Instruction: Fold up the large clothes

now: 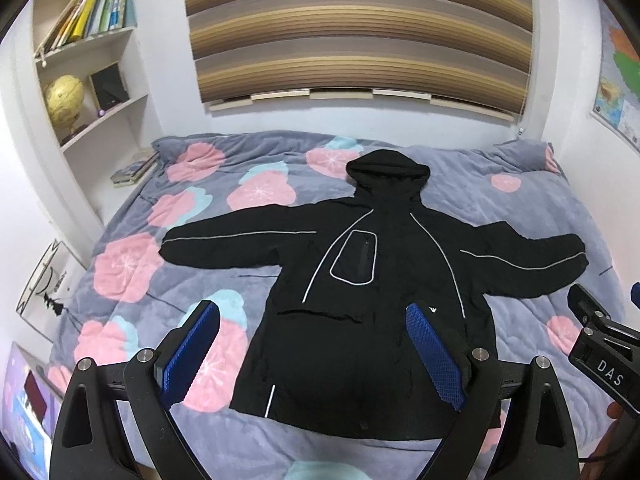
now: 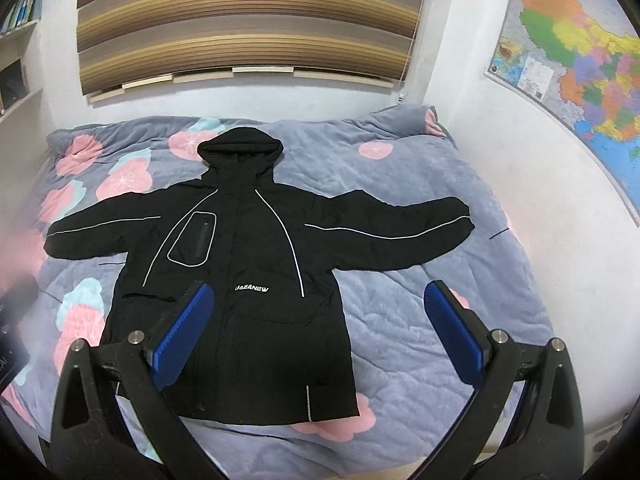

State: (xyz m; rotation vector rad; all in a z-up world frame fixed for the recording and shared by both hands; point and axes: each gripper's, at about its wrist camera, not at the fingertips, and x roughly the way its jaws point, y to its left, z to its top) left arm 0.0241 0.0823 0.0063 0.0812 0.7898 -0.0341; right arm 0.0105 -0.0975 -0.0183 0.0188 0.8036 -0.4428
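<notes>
Two claws up front, both wide open w/ nothing held: left claw (image 1: 312,354) and right claw (image 2: 320,338) hover over the near edge of the bed (image 2: 420,184). Black jacket (image 2: 240,280) lies flat mid-bed, sleeves spread, hood toward the far edge.

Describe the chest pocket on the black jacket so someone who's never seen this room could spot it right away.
Find the grey floral quilt covering the bed, where a black hooded jacket lies flat with sleeves spread. The rounded chest pocket sits below the hood, on the side nearer the bookshelf. It alone is ringed by a closed white piping loop; the other piping runs as open lines.
</notes>
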